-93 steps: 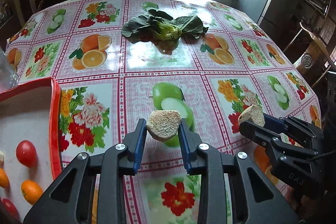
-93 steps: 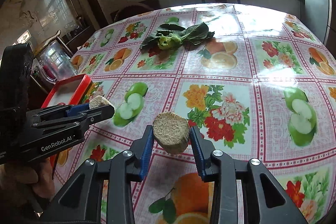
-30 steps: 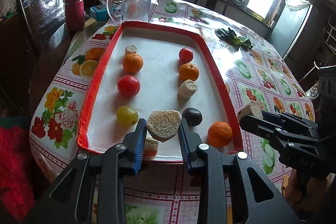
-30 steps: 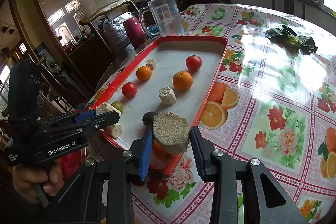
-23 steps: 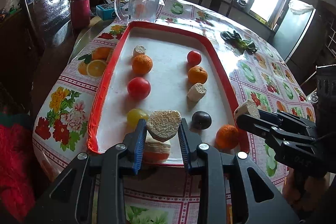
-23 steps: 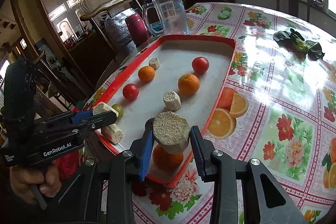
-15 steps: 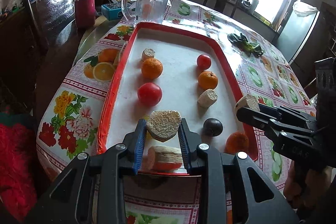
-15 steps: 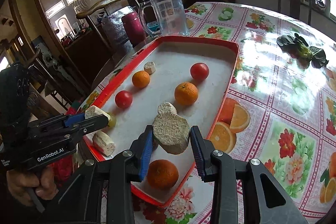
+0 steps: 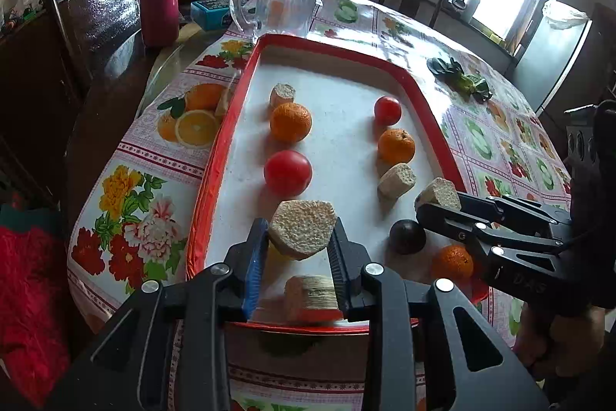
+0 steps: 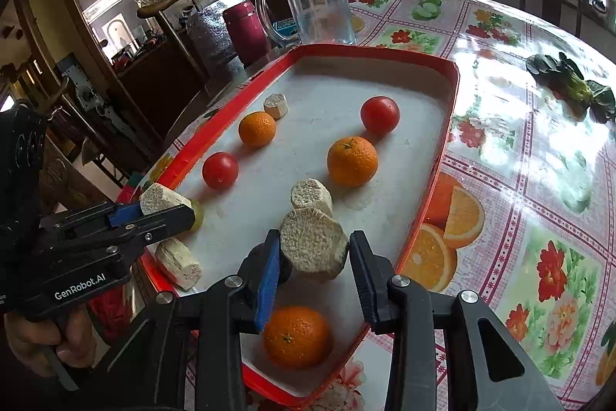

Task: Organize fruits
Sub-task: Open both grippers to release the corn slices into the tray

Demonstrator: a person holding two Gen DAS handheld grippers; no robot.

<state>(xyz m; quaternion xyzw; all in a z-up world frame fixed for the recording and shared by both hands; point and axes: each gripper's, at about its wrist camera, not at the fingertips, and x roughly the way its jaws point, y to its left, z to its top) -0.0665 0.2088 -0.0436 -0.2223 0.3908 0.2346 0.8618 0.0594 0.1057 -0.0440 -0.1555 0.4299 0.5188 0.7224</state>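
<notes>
Sunlight is glaring off the floral counter [image 10: 539, 149] where the red tray [image 9: 215, 156] is sitting. You are holding both grippers over the tray's near end: your left gripper [image 9: 296, 249] is clamping a beige chunk [image 9: 302, 232] in its jaws, and your right gripper [image 10: 313, 264] is clamping a second chunk [image 10: 312, 246], above an orange [image 10: 296, 336].

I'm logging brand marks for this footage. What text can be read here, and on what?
"GenRobot.AI": on the side of the left gripper, seen from the right wrist.
Raised letters on the right gripper body: too dim to read.
Printed panel on the clear jug: too small to read.
Blue box behind the jug: print blurred.
</notes>
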